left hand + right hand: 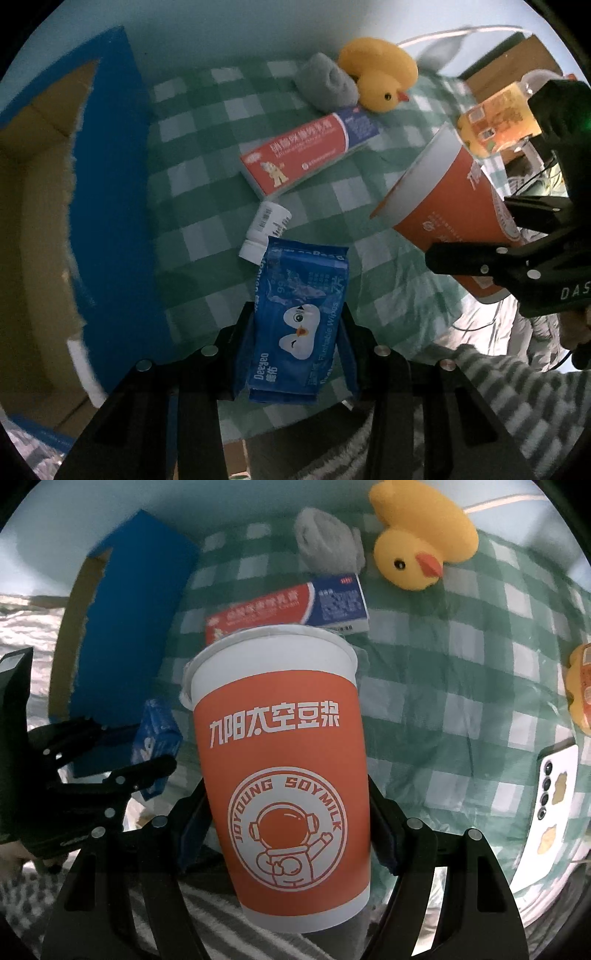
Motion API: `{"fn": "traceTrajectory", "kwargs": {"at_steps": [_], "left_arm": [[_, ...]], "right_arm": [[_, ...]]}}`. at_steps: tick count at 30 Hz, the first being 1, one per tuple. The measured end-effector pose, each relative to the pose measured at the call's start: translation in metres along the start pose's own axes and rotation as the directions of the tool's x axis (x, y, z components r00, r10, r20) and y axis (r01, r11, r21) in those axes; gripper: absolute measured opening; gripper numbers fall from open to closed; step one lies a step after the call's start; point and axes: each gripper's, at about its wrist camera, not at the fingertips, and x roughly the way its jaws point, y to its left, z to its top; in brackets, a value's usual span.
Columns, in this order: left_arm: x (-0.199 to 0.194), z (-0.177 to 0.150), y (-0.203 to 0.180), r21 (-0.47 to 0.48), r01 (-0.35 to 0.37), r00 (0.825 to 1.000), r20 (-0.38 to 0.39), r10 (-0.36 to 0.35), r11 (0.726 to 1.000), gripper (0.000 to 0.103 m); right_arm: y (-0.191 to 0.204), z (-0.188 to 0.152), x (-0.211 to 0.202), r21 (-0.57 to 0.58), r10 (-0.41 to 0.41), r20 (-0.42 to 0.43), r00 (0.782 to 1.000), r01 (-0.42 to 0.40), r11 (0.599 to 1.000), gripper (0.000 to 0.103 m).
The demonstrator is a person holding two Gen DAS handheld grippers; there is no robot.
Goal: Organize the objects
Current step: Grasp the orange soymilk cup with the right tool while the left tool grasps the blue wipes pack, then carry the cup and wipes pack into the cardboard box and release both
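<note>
My left gripper points down over the green checked cloth and is shut on a blue pack of flushable wipes, held by its long sides. In the right wrist view the same pack shows at the left between black fingers. My right gripper is shut on an orange and white paper soymilk cup, pads on both sides of its lower half. The cup hangs tilted above the cloth at the right of the left wrist view.
A blue cardboard box with an open top stands at the left. On the cloth lie a white pill bottle, a red and blue carton, a grey rolled cloth, a yellow rubber duck, an orange drink bottle and a phone.
</note>
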Motion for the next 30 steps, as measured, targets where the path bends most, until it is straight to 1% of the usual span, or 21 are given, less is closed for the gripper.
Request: {"fn": "traceTrajectory", "kwargs": {"at_steps": [1,3,4,7,12,16,22,24,30], "left_arm": [[-0.005,0.0,0.001,0.016,0.005,1.0,0.001,-0.005,1.0,0.042],[-0.017,0.0,0.003,0.013,0.012,1.0,0.014,-0.012,1.0,0.042],[-0.025,-0.005,0.008,0.01,0.012,1.0,0.02,-0.013,1.0,0.042],[-0.035,-0.006,0.002,0.011,0.012,0.999,0.038,-0.012,1.0,0.042],[-0.052,-0.003,0.004,0.009,-0.004,0.998,0.064,0.004,1.0,0.042],[-0.068,-0.004,0.012,-0.002,-0.007,0.997,0.083,0.007,1.0,0.042],[-0.08,-0.006,0.022,-0.011,-0.027,0.996,0.087,0.028,1.0,0.042],[-0.086,-0.008,0.025,-0.015,-0.027,0.995,0.099,0.028,1.0,0.042],[-0.095,-0.013,0.038,-0.037,-0.033,0.994,0.105,0.037,0.999,0.042]], "right_arm": [[0.003,0.001,-0.003,-0.001,0.007,0.003,1.0,-0.007,1.0,0.075],[0.006,0.001,-0.008,-0.006,0.007,0.012,1.0,-0.007,1.0,0.075],[0.008,0.001,-0.01,-0.01,0.006,0.014,1.0,-0.006,1.0,0.075],[0.014,0.003,-0.018,-0.015,0.007,0.023,1.0,-0.007,1.0,0.075],[0.026,0.008,-0.029,-0.031,0.014,0.036,0.999,-0.013,0.999,0.075],[0.037,0.012,-0.038,-0.049,0.011,0.046,0.999,-0.009,0.999,0.075],[0.063,0.026,-0.039,-0.08,0.019,0.069,0.997,-0.013,0.997,0.075],[0.062,0.019,-0.053,-0.091,0.018,0.07,0.997,-0.012,0.996,0.075],[0.073,0.022,-0.059,-0.121,0.021,0.065,0.998,-0.013,0.993,0.075]]}}
